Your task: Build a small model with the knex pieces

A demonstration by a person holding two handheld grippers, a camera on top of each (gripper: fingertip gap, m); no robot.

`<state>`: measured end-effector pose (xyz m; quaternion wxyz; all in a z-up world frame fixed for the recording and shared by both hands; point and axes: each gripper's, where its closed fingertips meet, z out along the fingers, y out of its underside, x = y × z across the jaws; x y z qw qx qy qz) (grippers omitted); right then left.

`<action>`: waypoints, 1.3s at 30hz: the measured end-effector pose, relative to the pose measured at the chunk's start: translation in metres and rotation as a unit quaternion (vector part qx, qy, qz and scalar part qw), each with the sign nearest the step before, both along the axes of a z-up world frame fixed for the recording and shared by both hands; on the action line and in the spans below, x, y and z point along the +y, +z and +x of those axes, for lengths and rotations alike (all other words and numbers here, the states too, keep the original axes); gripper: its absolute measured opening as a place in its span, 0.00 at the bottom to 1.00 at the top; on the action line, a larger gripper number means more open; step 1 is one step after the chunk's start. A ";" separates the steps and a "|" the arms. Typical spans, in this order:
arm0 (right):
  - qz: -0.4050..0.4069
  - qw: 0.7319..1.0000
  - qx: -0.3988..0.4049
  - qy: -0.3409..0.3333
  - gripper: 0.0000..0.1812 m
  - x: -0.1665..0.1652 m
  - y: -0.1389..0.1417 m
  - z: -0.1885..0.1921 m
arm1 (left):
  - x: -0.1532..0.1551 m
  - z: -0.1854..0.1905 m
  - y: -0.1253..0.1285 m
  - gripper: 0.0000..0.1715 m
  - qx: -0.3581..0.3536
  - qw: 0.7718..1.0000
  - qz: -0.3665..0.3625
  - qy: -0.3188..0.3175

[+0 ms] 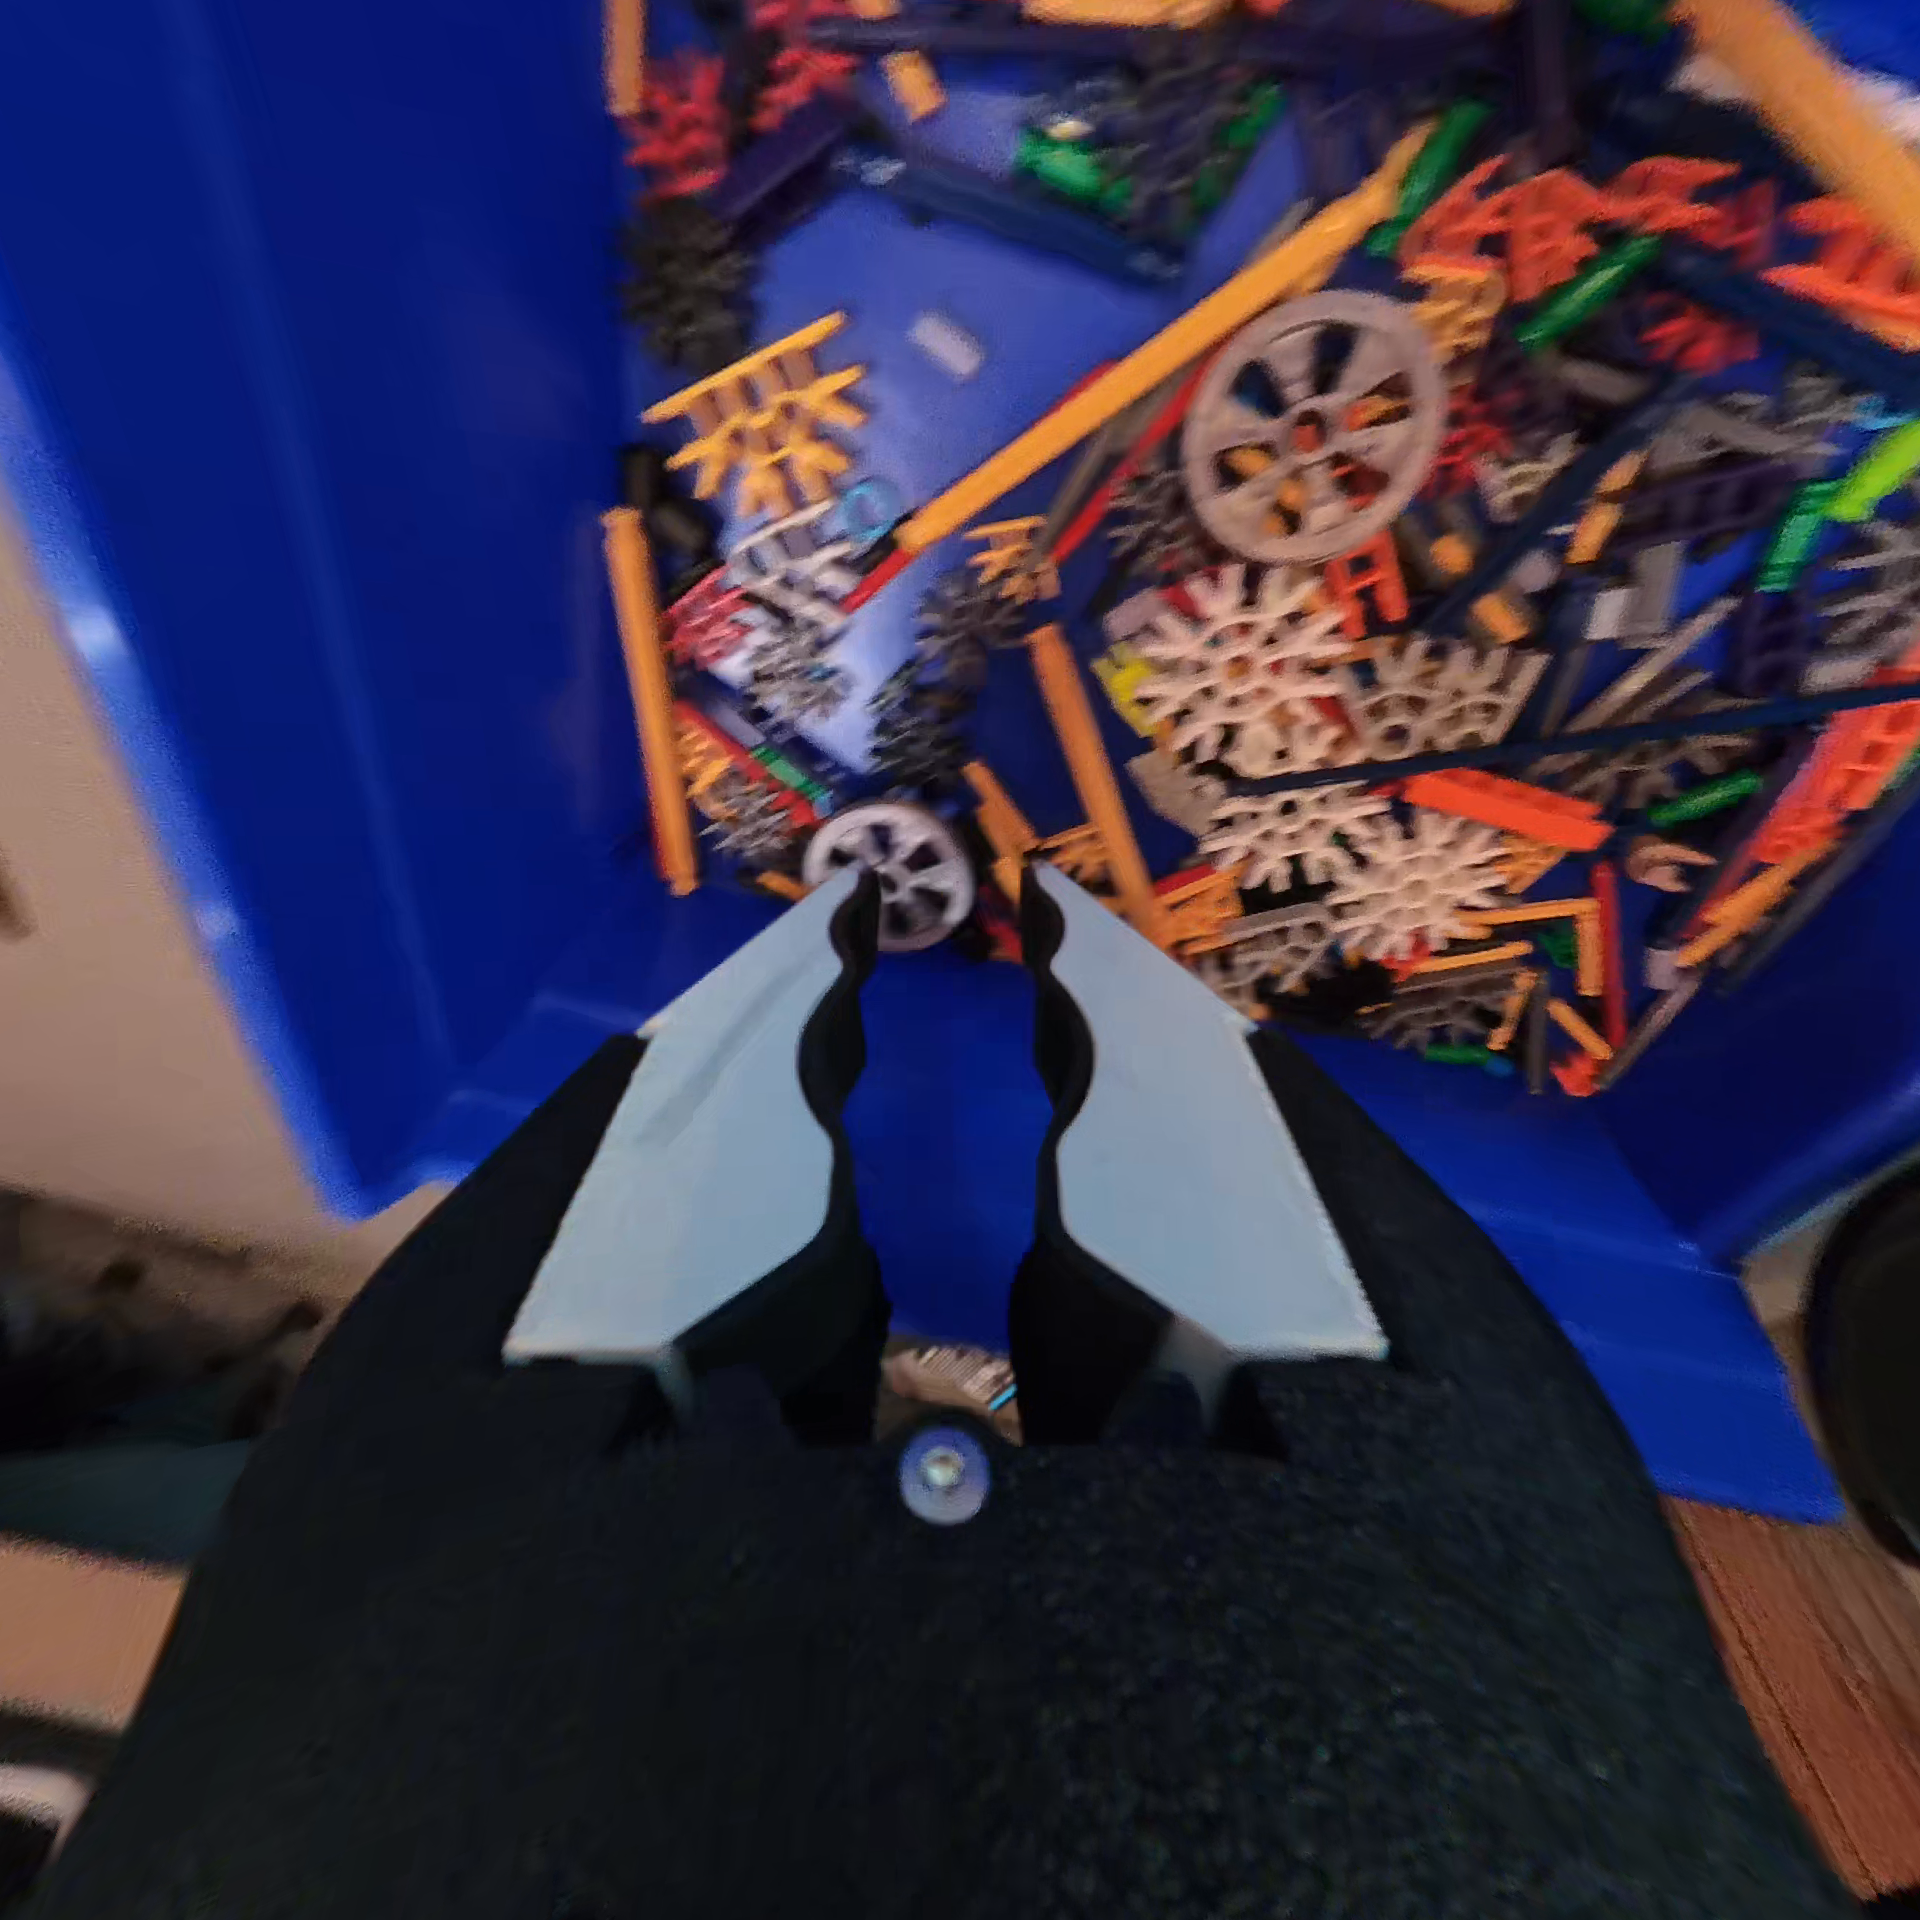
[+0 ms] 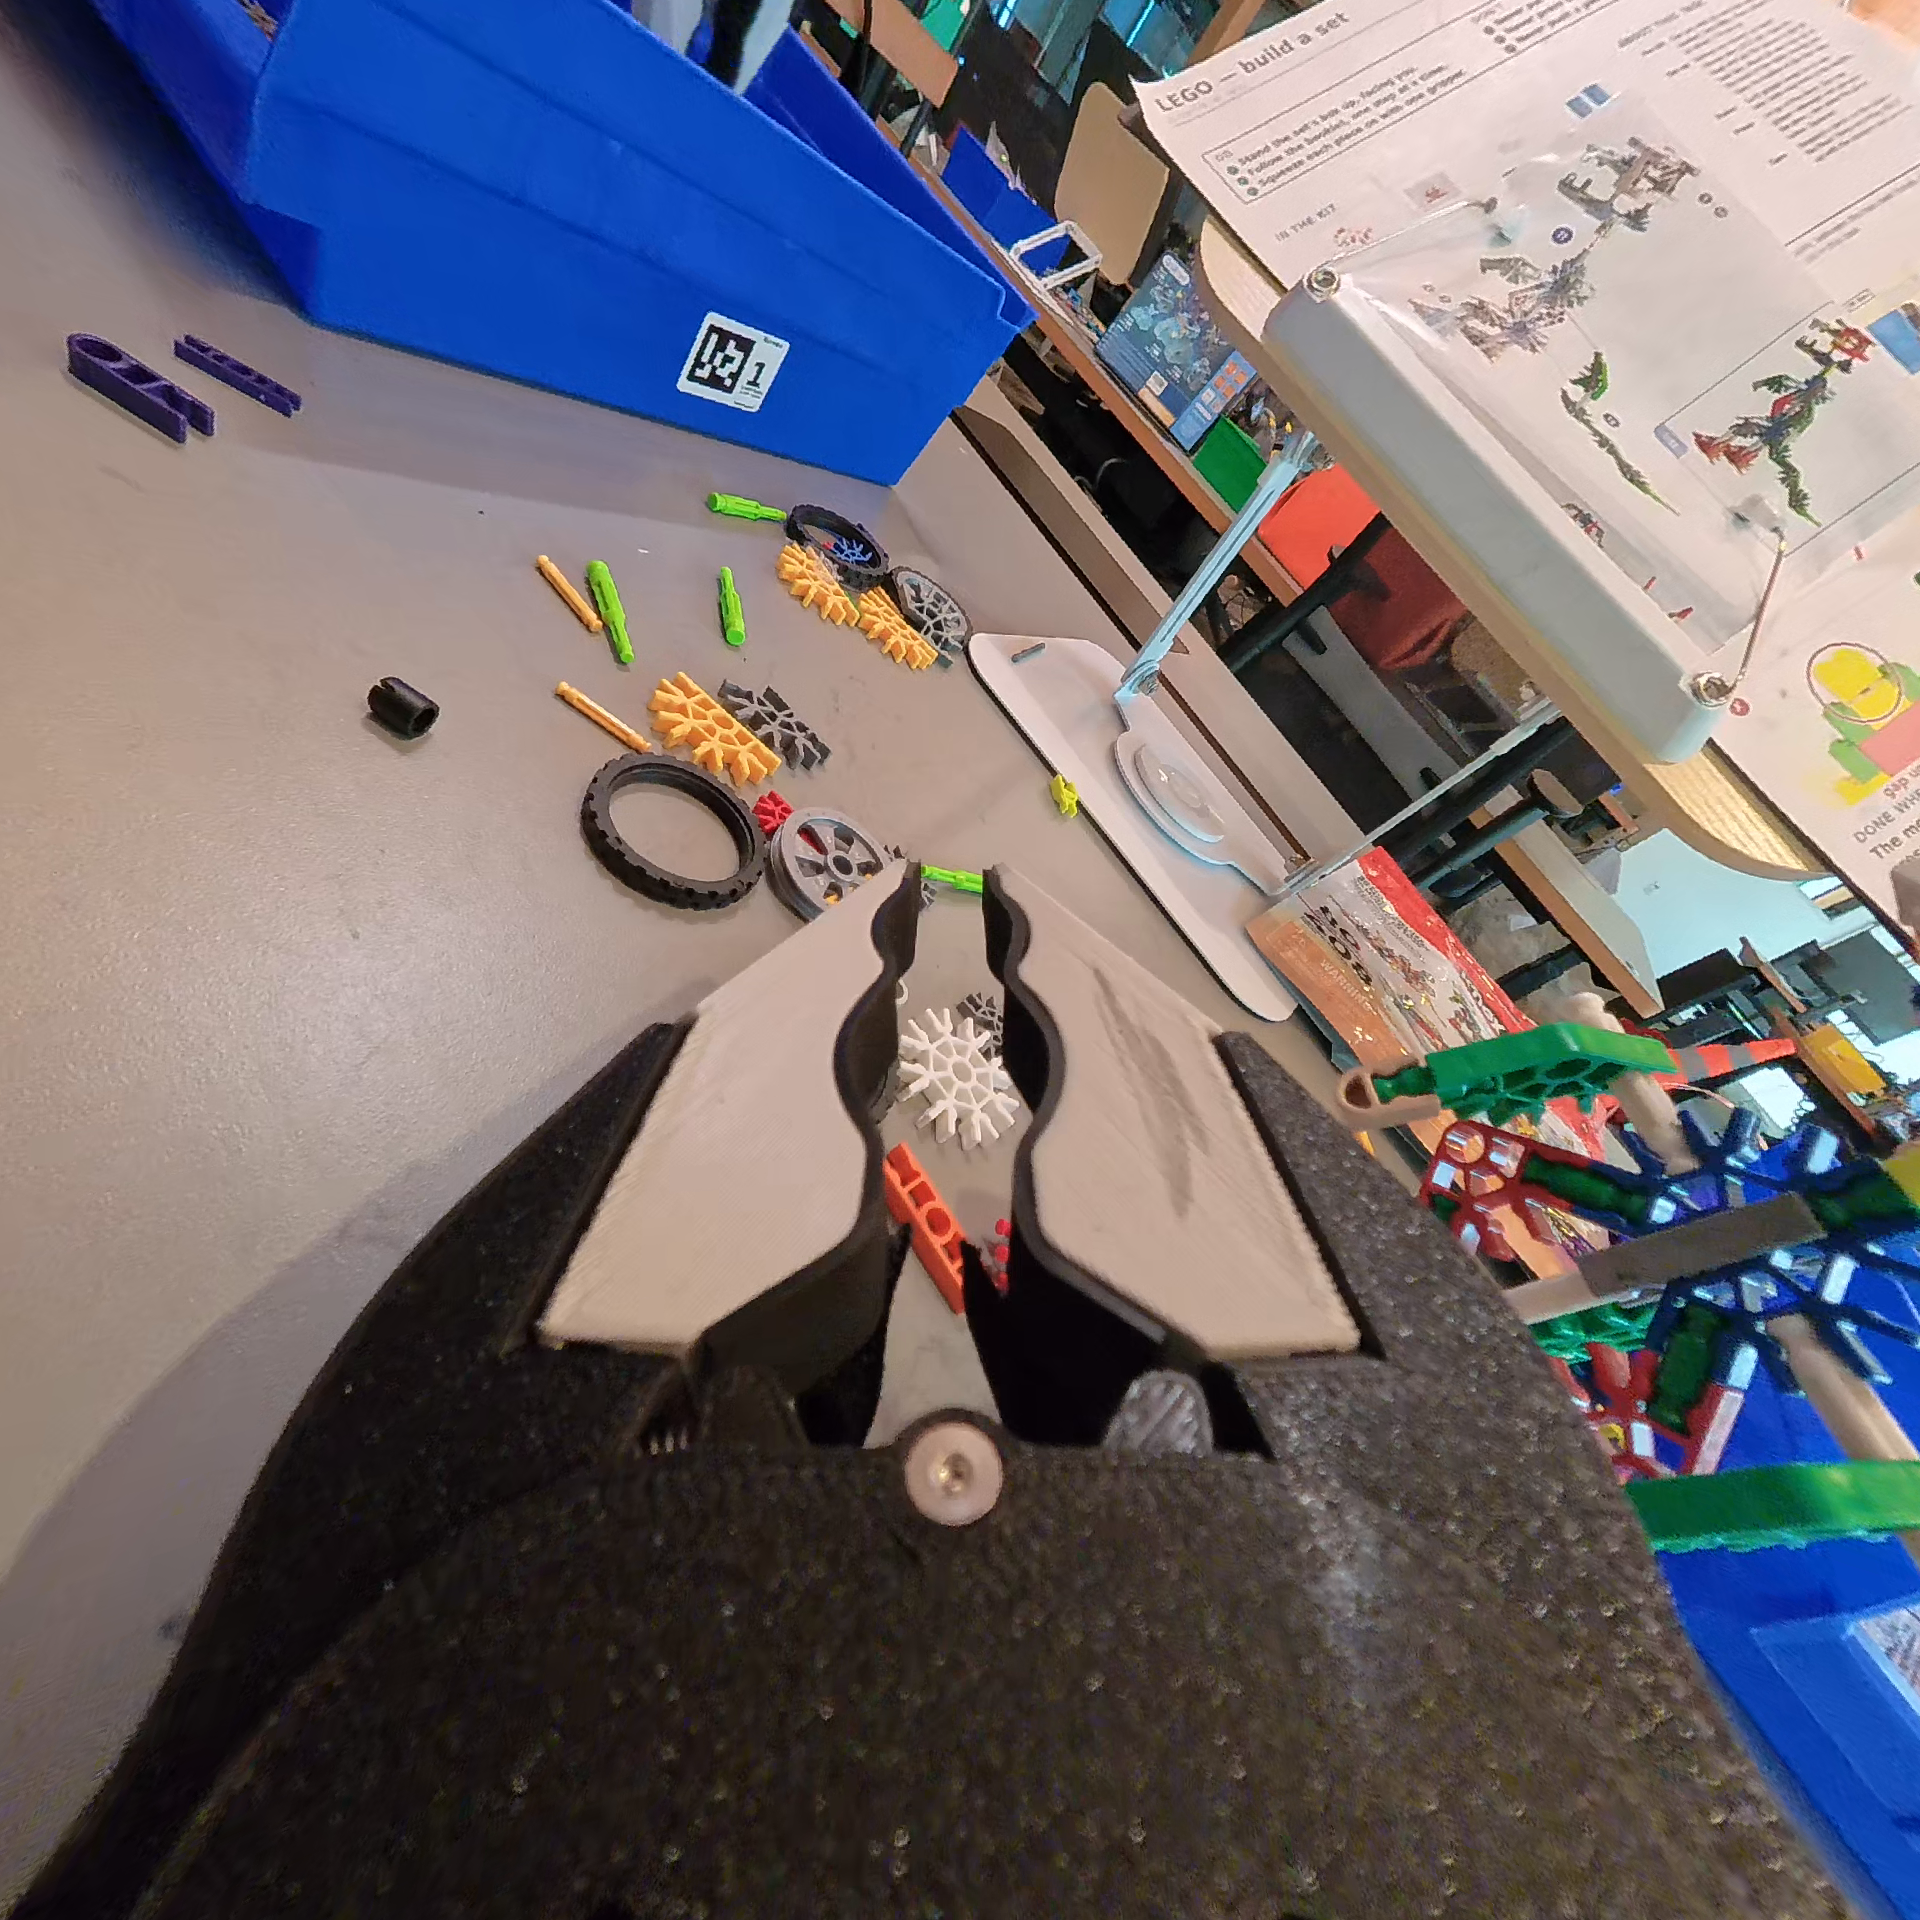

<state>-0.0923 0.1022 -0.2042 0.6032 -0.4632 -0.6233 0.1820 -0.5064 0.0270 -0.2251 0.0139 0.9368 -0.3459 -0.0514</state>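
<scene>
Left tool [image 1: 943,883] poised over a blue bin [image 1: 416,623] of construction-toy pieces, jaws parted and empty, tips beside a small grey wheel [image 1: 891,875] near the bin's close wall; long yellow rod [image 1: 1132,364] lying diagonally, lower left to upper right. Picture blurred. Right tool [image 2: 951,883] hung low above the grey surface [image 2: 260,935], narrowly parted, gripping nothing; white snowflake connector [image 2: 956,1075] flat between its fingers, green rod [image 2: 951,879] crosswise at the tips, black tyre [image 2: 672,831] and grey wheel hub [image 2: 831,860] just left.
</scene>
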 end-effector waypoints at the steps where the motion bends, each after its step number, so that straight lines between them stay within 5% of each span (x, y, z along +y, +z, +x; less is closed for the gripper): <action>1: 0.001 1.000 -0.001 0.000 0.05 0.000 0.000 0.000 | 0.003 -0.010 0.004 0.16 0.021 1.000 0.007 0.005; 7: 0.003 1.000 -0.004 -0.001 0.05 0.000 -0.001 -0.001 | 0.009 -0.034 0.014 0.22 0.055 0.998 0.012 0.011; 16: 0.001 1.000 -0.002 0.000 0.05 0.000 0.000 0.000 | -0.001 -0.019 -0.011 0.28 0.063 0.996 -0.054 -0.039; 27: -0.003 1.000 0.002 0.002 0.05 0.000 0.001 0.000 | -0.007 -0.024 -0.035 0.22 0.100 0.986 -0.113 -0.064; 34: -0.003 1.000 0.002 0.002 0.05 0.000 0.000 0.000 | 0.044 0.011 -0.014 0.23 0.025 0.998 0.003 -0.066; 37: -0.003 1.000 0.002 0.002 0.05 0.000 0.001 0.000 | 0.059 0.011 -0.002 0.35 0.023 0.997 0.043 -0.058; 39: -0.004 1.000 0.003 0.002 0.05 0.000 0.001 0.000 | 0.056 0.006 0.005 0.34 0.026 0.997 0.044 -0.052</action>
